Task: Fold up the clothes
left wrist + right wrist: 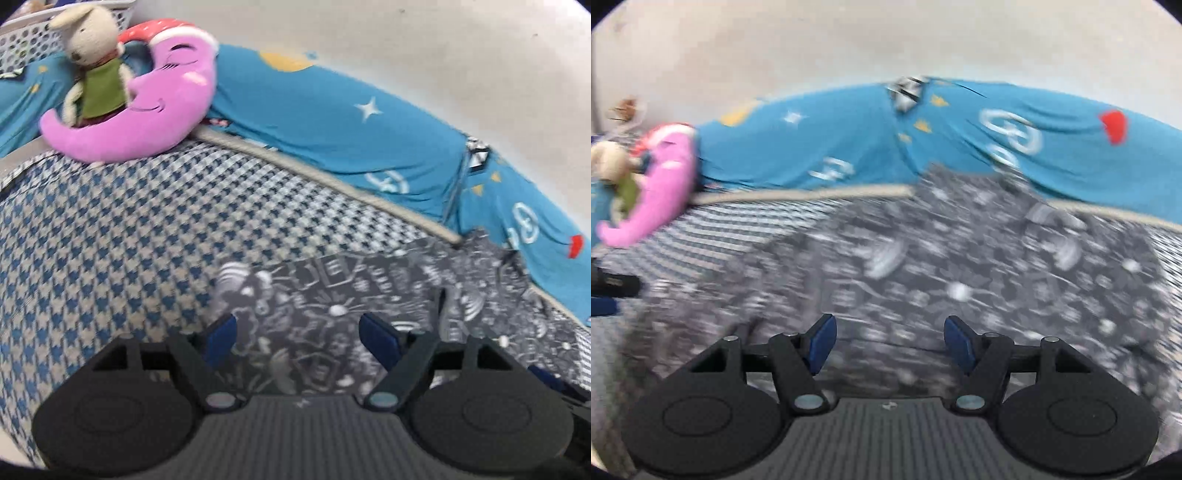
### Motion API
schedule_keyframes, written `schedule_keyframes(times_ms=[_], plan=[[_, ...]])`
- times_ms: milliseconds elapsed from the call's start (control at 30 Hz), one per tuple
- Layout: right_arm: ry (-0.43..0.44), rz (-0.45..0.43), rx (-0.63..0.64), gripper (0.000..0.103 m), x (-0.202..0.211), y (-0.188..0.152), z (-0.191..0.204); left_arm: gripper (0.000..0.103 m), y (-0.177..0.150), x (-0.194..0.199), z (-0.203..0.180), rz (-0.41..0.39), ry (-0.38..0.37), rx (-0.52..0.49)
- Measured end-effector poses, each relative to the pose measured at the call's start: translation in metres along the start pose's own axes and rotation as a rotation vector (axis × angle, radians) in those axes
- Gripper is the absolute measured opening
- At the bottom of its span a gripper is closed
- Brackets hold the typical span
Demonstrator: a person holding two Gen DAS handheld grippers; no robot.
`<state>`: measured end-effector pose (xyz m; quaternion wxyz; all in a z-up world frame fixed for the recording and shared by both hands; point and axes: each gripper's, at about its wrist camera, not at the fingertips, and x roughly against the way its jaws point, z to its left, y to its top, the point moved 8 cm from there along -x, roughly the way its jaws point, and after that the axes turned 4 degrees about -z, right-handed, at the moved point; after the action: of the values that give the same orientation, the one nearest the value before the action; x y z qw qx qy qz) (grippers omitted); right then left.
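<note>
The garment [369,295], a dark grey piece with white doodle print, lies spread on the checked bedcover [110,240]; in the left wrist view it fills the lower middle and right of the frame, and in the right wrist view it covers most of the centre and lower half, though that picture is blurred. The left gripper [297,341] hovers over the garment's near left part with its blue pads spread wide and nothing between them; the right gripper [889,343] is likewise wide and empty above the cloth. Judging from this, the fold is at the reaching stage, before any grasp. The next move seems to call for lowering each claw onto an edge or corner and pinching one layer cleanly. A pink moon pillow [147,103] and a stuffed rabbit [92,62] sit at the upper left, well apart from the work.
</note>
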<state>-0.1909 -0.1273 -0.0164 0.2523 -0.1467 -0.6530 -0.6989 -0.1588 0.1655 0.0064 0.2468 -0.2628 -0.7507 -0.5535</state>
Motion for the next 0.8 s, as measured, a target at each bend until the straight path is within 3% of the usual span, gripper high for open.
schedule_keyframes(times_ms=[133, 400, 800], plan=[[0.134, -0.012, 0.028, 0.065, 0.001, 0.002, 0.027, 0.077, -0.006, -0.007, 0.008, 0.028, 0.073, -0.025], [0.332, 0.001, 0.065, 0.065, -0.002, -0.005, 0.074, 0.097, -0.017, -0.019, 0.028, 0.087, 0.171, -0.007], [0.345, 0.057, 0.132, 0.064, -0.046, -0.018, 0.100, 0.092, -0.028, -0.034, 0.041, 0.145, 0.182, 0.039]])
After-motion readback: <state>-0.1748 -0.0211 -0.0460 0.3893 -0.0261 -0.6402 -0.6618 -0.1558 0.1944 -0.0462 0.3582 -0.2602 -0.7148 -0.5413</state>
